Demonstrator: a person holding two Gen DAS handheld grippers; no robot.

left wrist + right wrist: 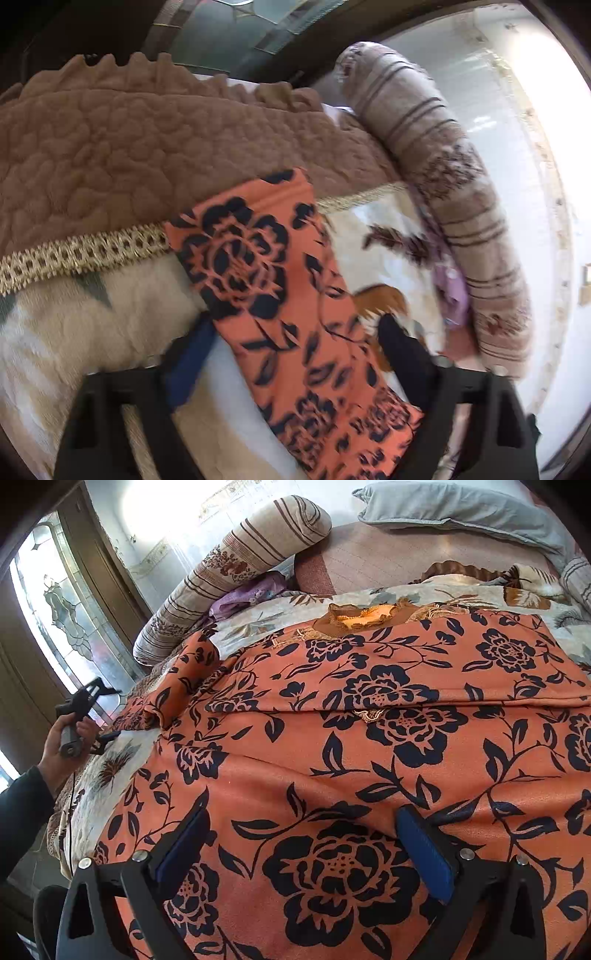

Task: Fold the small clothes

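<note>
An orange garment [369,760] with dark flower print lies spread over the bed, with a fold line running across its middle. Its sleeve [273,280] stretches out to the left onto the floral blanket. My left gripper [295,332] straddles that sleeve, one finger close at each edge, and I see no pad squeezing the cloth. In the right wrist view a hand holds the left gripper [107,736] at the sleeve's end. My right gripper [303,849] hovers open over the body of the garment, with flat cloth under the gap.
A striped bolster [443,206] [229,565] lies along the bed's far side, with a purple cloth [247,598] beside it. A brown quilted cover [129,147] with gold trim lies beyond the sleeve. A grey pillow [461,509] sits at the back; a glazed door [62,602] stands left.
</note>
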